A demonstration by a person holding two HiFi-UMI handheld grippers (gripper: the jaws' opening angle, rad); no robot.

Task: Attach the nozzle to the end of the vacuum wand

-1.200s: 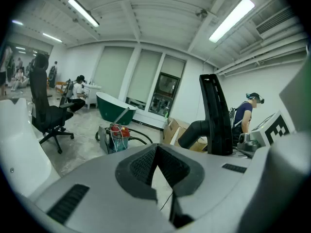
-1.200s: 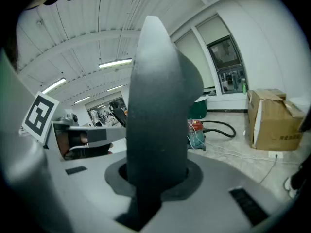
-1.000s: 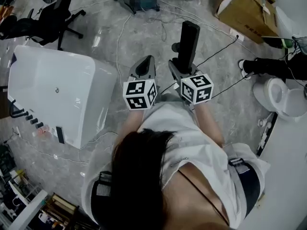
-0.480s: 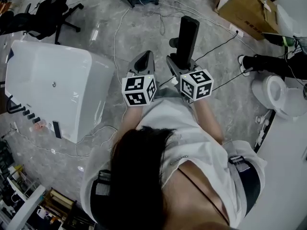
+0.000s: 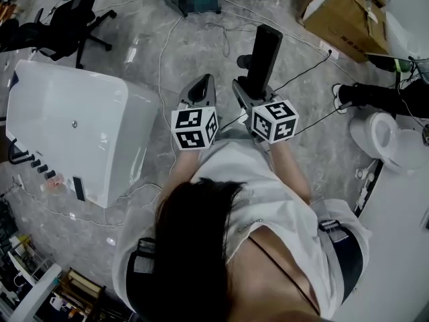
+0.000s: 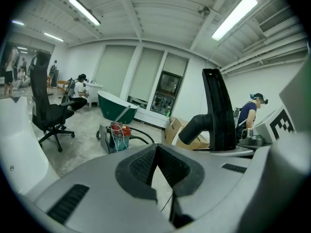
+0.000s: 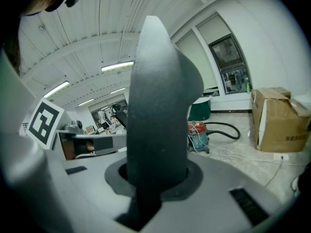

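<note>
Above the floor, right claw still grasping black nozzle — unmoved, left claw clenched, empty

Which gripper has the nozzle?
The right gripper: its jaws clamp the black nozzle. The left gripper is shut with nothing between its jaws.

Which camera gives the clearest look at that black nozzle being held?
The left gripper view: the nozzle stands in side profile, its round neck visible. The right gripper view shows it too close, clamped in the right gripper. The head view shows it small, from above.
</note>
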